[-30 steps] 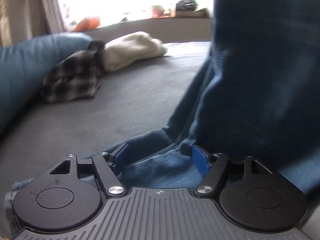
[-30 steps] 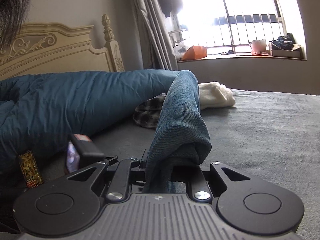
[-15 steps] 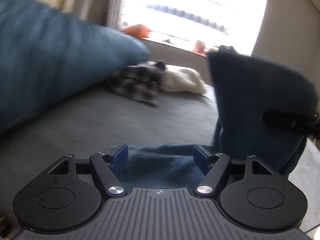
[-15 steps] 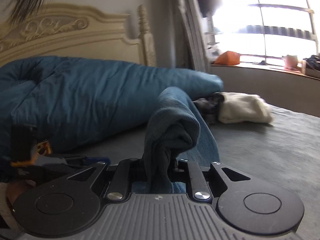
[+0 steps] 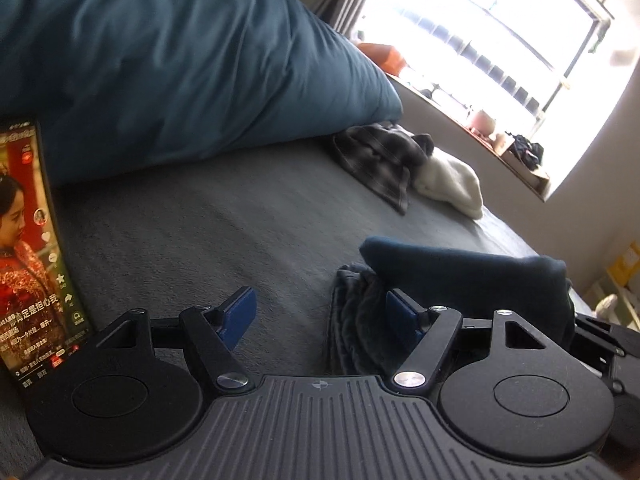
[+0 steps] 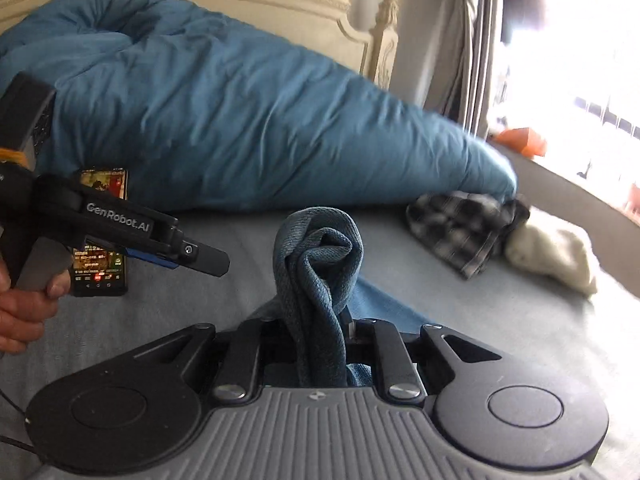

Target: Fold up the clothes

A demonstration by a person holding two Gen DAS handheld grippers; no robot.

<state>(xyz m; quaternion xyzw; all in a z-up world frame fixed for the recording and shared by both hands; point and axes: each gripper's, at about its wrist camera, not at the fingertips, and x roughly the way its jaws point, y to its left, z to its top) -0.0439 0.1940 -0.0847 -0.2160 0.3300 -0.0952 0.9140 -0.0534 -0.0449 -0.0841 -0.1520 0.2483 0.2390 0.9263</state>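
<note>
We hold the blue garment (image 6: 316, 272) bunched in our right gripper (image 6: 320, 344), fingers clenched on it just over the bed (image 6: 500, 320), our left gripper (image 5: 320, 316) spread empty beside it, so folding seems partway, with two more garments lying beyond.

Blown-out window (image 5: 500, 40) glare, fisheye warp

The black plastic left gripper (image 5: 320, 314) is showing two blue rubber pads (image 5: 236, 314) on its fingers, silver screws (image 5: 409, 378) at the joints, round discs and a grey ribbed body. The black right gripper (image 6: 320, 344) is looking the same. White lettering "GenRobot.AI" is standing on the left gripper's side in the right wrist view.
</note>
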